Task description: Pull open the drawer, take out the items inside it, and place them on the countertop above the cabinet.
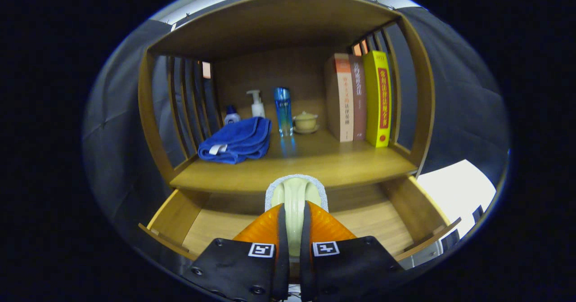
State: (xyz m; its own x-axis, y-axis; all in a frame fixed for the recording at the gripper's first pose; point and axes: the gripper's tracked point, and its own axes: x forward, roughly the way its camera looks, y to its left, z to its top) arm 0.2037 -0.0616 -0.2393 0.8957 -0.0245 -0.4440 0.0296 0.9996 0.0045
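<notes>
The gripper point(294, 230) is pinching a pale green brush with grey pad point(294, 194) (handle between fingers) over the open wooden drawer point(382, 221)

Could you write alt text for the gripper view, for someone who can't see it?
The gripper is shut on a pale green brush-like item with a grey fuzzy edge, held above the open wooden drawer. Beyond it, the countertop holds a folded blue towel, a pump bottle, a blue bottle, a small lidded cup and three upright books.
</notes>
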